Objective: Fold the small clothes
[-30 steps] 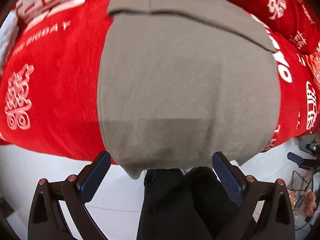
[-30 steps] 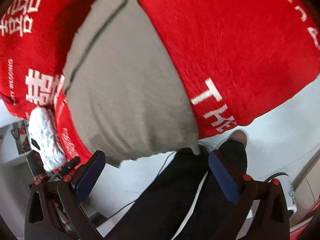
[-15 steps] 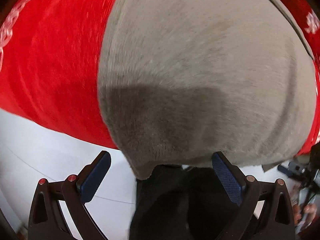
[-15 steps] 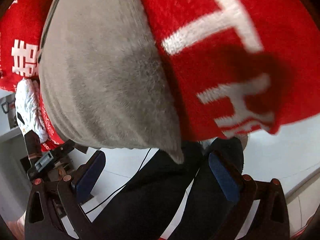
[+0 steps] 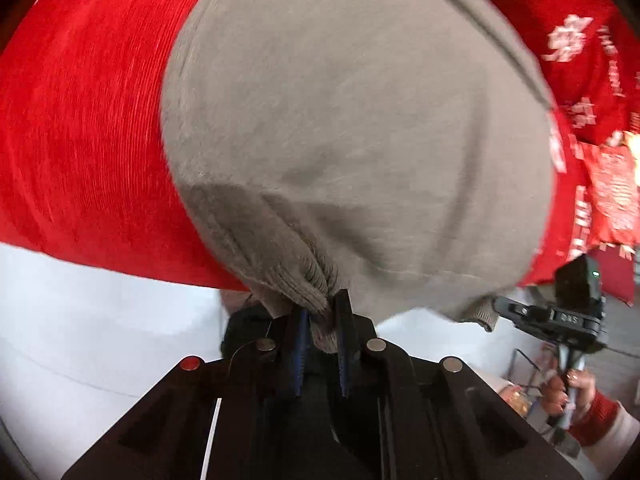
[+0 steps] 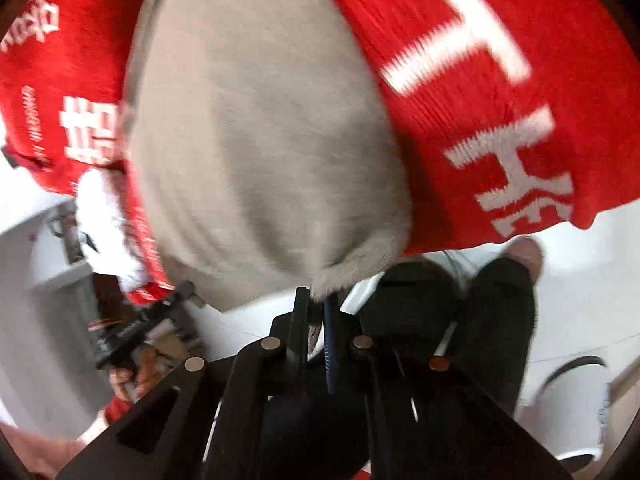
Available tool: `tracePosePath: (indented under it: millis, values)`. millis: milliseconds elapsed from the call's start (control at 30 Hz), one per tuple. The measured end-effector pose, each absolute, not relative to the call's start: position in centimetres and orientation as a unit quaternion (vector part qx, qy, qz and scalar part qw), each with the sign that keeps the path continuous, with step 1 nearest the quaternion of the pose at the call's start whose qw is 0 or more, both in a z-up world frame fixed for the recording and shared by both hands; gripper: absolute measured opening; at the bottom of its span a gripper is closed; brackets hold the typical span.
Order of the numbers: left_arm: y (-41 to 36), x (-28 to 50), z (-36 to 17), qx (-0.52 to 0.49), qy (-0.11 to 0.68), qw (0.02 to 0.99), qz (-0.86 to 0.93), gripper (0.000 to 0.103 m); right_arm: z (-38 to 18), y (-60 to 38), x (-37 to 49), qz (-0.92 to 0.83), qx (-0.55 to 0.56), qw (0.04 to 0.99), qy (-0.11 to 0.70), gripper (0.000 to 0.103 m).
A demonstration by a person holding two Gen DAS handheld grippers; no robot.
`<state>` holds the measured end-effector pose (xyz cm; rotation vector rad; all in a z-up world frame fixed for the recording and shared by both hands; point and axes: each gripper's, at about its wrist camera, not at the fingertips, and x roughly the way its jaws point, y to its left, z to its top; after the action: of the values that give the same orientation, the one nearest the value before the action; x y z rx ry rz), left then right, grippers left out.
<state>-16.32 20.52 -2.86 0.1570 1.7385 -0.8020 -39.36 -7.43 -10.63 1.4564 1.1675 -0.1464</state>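
Observation:
A grey knitted garment (image 5: 340,120) lies flat on a red cloth (image 5: 80,120) with white lettering, its near hem hanging at the cloth's edge. My left gripper (image 5: 322,308) is closing its jaws on the ribbed hem at the near left corner, and the knit bunches between the pads. In the right wrist view the same grey garment (image 6: 260,120) fills the middle, and my right gripper (image 6: 318,296) is shut on its near right corner. The left wrist view also shows the right gripper (image 5: 560,312) at the far hem corner.
The red cloth (image 6: 500,100) covers the surface and ends just in front of both grippers. Below it are a white floor (image 5: 80,320) and the person's dark trouser legs (image 6: 500,320). A white fluffy item (image 6: 100,208) sits at the cloth's left edge.
Both grippers dropped toward the garment's near hem and went from wide open to closed on its two corners. The hem now bunches between the pads.

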Motion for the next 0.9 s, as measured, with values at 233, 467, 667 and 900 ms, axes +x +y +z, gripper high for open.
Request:
tracePosePath:
  millis: [233, 467, 667, 900]
  values:
    - [19.1, -11.8, 2.1, 0.029, 0.712, 0.581, -0.394, 0.007, -6.9, -10.5, -39.0, -0.074, 0.676, 0.61, 0.407, 0.004]
    - [15.5, -9.5, 2.6, 0.114, 0.683, 0.586, -0.42, 0.007, -5.9, -12.0, -36.7, -0.122, 0.662, 0.595, 0.44, 0.008]
    - [14.9, -11.5, 1.7, 0.137, 0.687, 0.573, -0.426, 0.007, -8.0, -9.3, -38.8, -0.178, 0.623, 0.571, 0.505, 0.087]
    - [15.3, -11.8, 1.1, 0.119, 0.697, 0.568, -0.421, 0.007, -12.9, -7.4, -41.1, -0.162, 0.624, 0.555, 0.525, 0.087]
